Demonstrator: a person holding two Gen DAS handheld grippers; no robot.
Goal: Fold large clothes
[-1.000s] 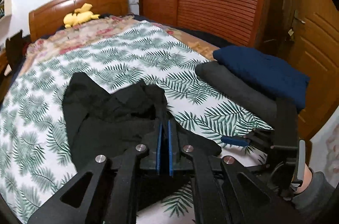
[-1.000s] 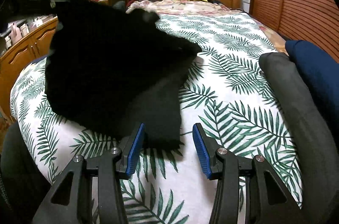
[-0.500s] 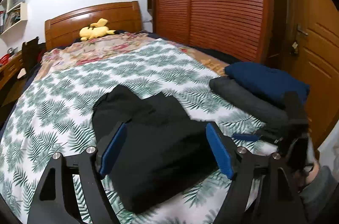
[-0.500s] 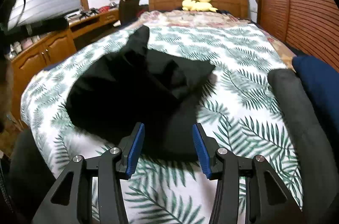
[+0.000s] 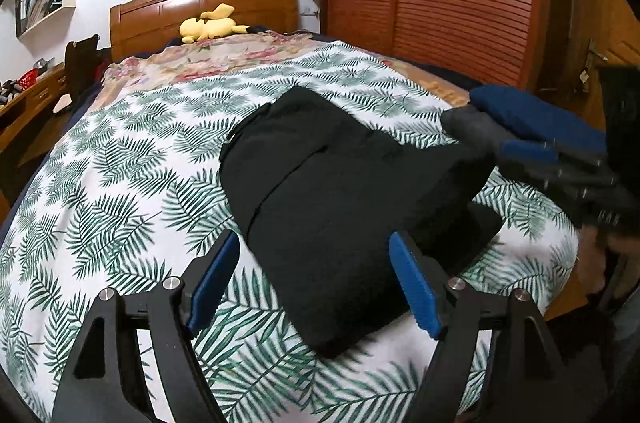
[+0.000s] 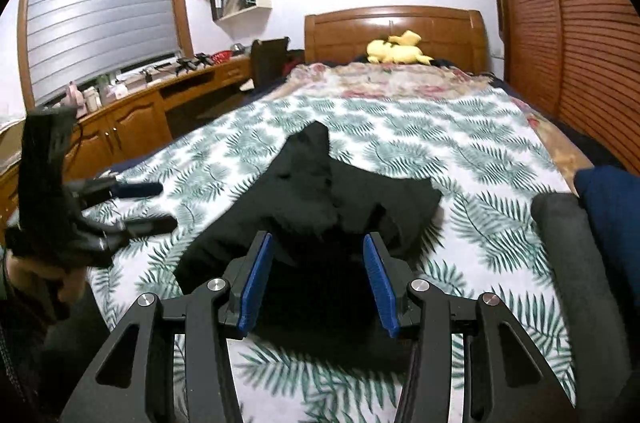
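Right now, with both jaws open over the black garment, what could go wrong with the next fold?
1. The black garment lies bunched and uneven at its far end, so folding again may lock in creases.
2. Its right edge sits close to the grey roll and blue stack; a wide sweep could drag them.
3. The right gripper and left gripper both hover near the same end, so they might collide.
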